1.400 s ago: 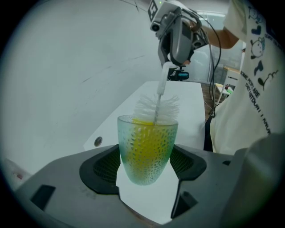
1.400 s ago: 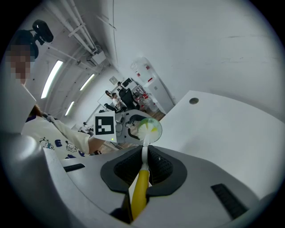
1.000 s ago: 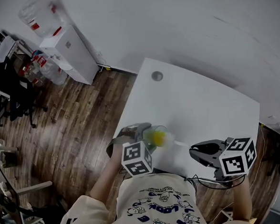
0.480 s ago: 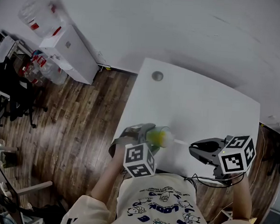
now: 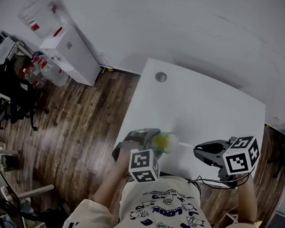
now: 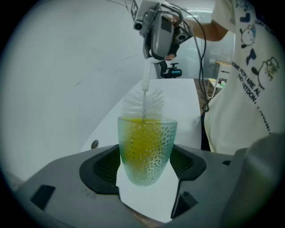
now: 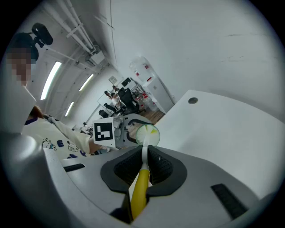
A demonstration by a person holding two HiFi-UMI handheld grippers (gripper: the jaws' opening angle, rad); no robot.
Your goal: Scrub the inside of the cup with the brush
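My left gripper (image 5: 151, 142) was clamped on the cup (image 6: 147, 149), which I held tipped on its side with its mouth toward my right. The brush (image 6: 143, 103) sat partly inside the cup, with some bristles outside the rim. Right of the cup, my right gripper (image 7: 145, 156) pinched the brush's thin stem. I judged that pushing too hard could twist the cup out of my left jaws, or let the slim stem slip or bend in my right.
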